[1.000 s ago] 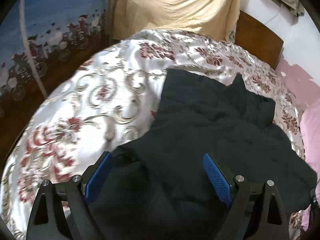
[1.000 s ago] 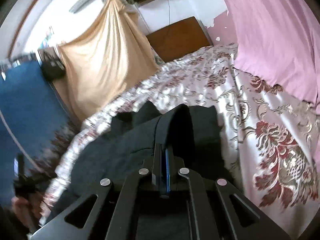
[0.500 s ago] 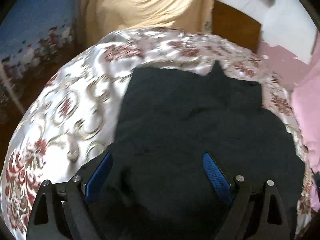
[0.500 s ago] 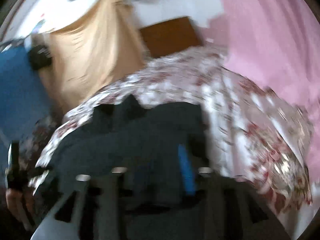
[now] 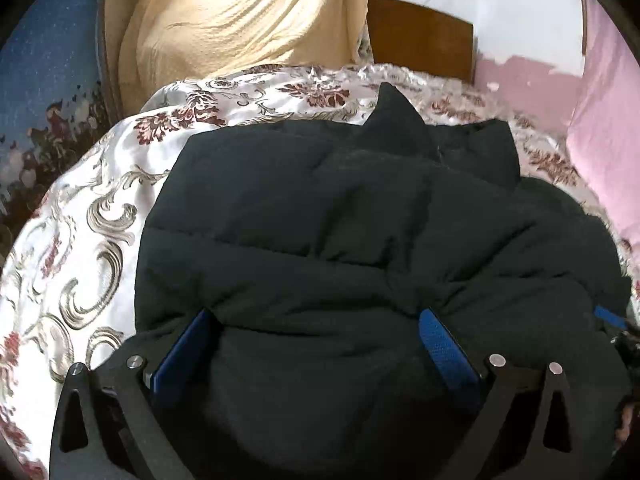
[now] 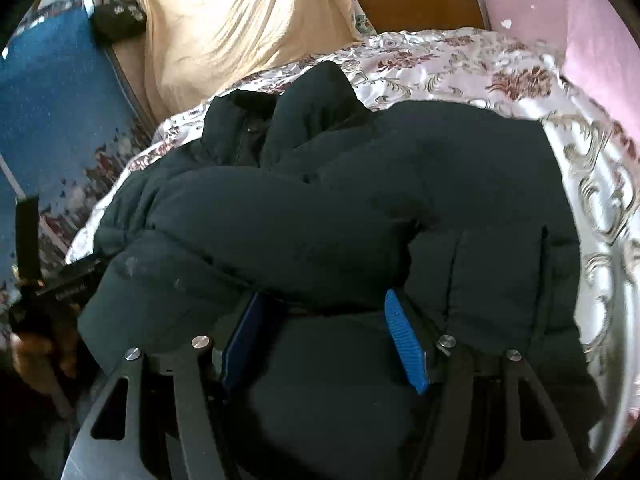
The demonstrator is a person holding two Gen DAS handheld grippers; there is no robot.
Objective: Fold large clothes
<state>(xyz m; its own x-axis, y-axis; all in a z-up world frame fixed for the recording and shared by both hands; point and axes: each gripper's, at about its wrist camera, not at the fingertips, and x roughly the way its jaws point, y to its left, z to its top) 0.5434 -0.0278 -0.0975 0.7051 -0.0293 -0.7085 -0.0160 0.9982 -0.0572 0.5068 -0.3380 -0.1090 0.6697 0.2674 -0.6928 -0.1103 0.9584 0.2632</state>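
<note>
A black puffer jacket lies on the bed, partly folded, with a sleeve laid across its body; it also fills the right wrist view. My left gripper is open, its blue pads wide apart over the jacket's near edge, with fabric bulging between them. My right gripper is open too, its jaws astride the near end of the sleeve. The right gripper's blue pad shows at the right edge of the left wrist view. The left gripper and the hand holding it show at the left of the right wrist view.
The bed has a satin floral cover. A wooden headboard and a beige draped cloth stand at the far end. A pink curtain hangs at the right. A blue patterned hanging is at the left.
My right gripper was shut on jacket fabric a second ago; it has opened and let go. Both grippers have moved in over the jacket, which now lies more bundled.
</note>
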